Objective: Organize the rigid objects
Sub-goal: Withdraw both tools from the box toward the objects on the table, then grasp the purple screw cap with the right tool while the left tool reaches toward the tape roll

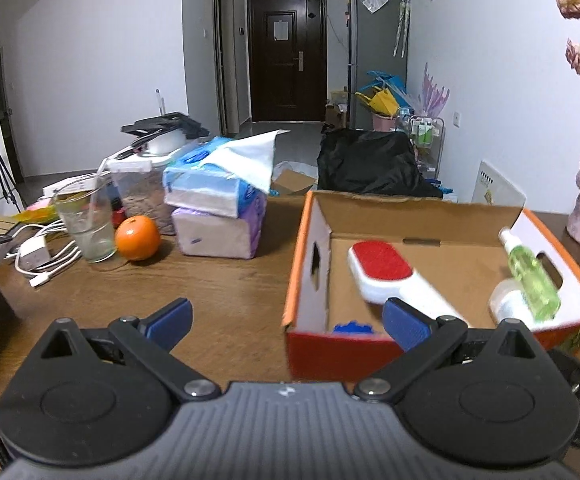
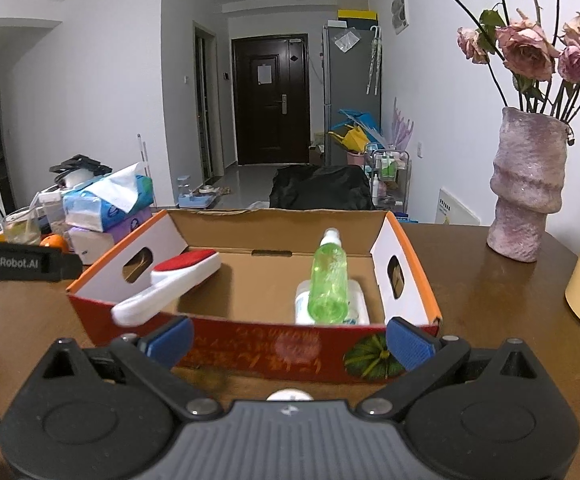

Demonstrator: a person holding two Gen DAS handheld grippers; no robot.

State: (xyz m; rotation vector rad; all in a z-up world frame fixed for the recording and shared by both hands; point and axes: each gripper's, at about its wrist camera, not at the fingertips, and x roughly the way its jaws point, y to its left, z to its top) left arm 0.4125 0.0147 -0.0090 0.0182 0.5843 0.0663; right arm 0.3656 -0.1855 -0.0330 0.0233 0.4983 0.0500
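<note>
Both grippers hover with fingers spread wide and nothing between them: the left gripper [image 1: 287,318] over the table [image 1: 225,296] at the box's near left corner, the right gripper [image 2: 290,338] at the box's near wall. Inside the cardboard box [image 2: 249,346], a lint brush [image 2: 169,282] leans in the left part, its handle over the near rim. A green spray bottle [image 2: 328,280] lies on a white bottle [image 2: 356,304] toward the right wall. An orange [image 1: 137,238], a glass [image 1: 85,226] and tissue packs [image 1: 215,208] sit near the table's far left edge; a vase [image 2: 526,188] stands far right.
</note>
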